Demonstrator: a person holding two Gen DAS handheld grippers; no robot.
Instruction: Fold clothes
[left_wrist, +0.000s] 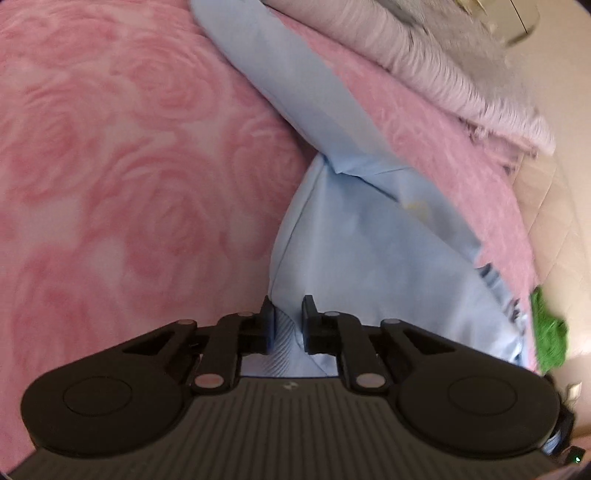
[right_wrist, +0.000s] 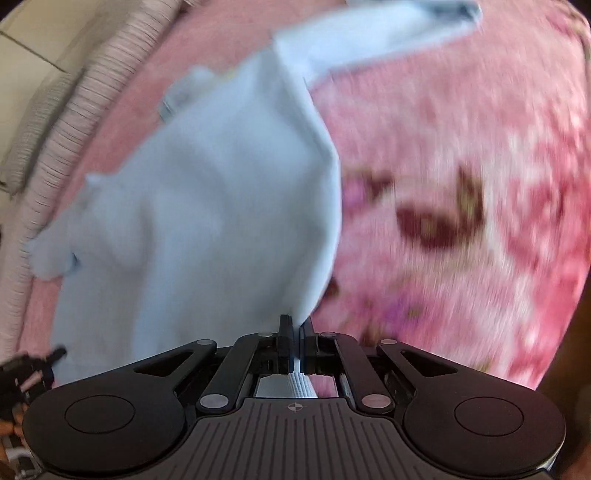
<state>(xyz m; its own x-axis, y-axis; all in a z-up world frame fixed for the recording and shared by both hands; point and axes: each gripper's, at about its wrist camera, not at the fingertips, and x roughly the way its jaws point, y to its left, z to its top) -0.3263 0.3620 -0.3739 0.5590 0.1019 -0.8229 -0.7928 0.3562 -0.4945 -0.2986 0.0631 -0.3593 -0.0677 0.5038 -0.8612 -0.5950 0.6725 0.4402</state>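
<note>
Light blue shirt (left_wrist: 354, 236), gripped at two points over a pink rose-patterned blanket (left_wrist: 122, 177).

Item: one shirt, lying partly on the blanket and partly raised toward the cameras; a long sleeve runs to the far side, with a fringed grey-pink throw (left_wrist: 424, 62) beyond it at far right. Left gripper (left_wrist: 288, 317): fingers a small gap apart with the ribbed hem between them, apparently grasping it, though pad contact is not plain. Right gripper (right_wrist: 295, 328): fingers clenched on a hem edge of the shirt (right_wrist: 207, 206), cloth hanging taut from the pinch; view is motion-blurred. Handling note, as judgement: keep both holds level and apart so the hem stays straight, lay the cloth flat on the blanket, and let go only once the edges line up.
</note>
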